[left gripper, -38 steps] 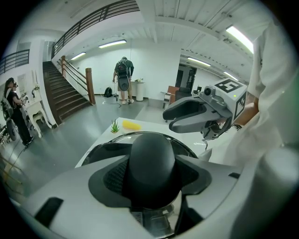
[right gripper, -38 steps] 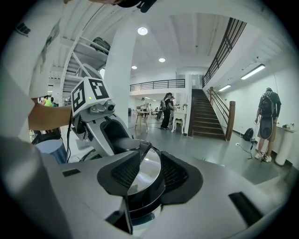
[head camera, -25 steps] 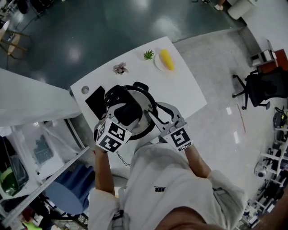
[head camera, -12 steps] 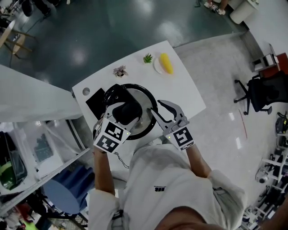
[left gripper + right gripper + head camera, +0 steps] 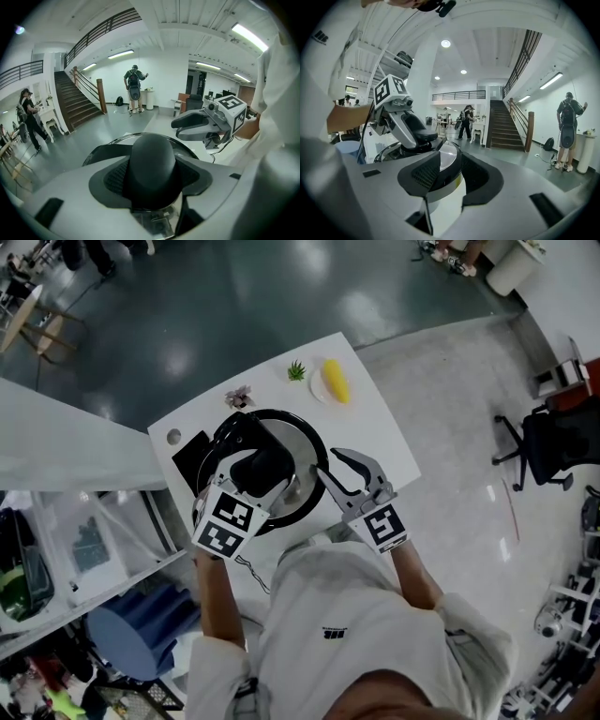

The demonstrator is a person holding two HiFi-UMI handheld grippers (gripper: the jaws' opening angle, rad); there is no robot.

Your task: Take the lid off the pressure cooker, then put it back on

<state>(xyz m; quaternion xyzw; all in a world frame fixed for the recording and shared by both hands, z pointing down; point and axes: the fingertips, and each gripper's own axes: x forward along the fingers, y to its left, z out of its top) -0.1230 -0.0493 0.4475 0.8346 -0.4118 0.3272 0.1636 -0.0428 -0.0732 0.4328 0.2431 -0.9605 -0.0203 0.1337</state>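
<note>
White bench (image 5: 380,432) carries the pressure cooker (image 5: 281,414). Our left gripper (image 5: 258,470) pinches the lid (image 5: 300,456) by its knob (image 5: 152,164), and our right gripper (image 5: 330,465) is spread beside the rim. We should lift straight and keep the lid level.

L tongs (image 5: 152,164) clamped (R tongs (image 5: 446,180) open).

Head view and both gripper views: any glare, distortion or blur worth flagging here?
Head view: sharp, with ceiling-light glare patches on the glossy dark floor. Left gripper view: fisheye bowing, black corners, the round black lid knob dark and low in detail. Right gripper view: same fisheye, bright sheen on the shiny metal pressure cooker lid.
</note>
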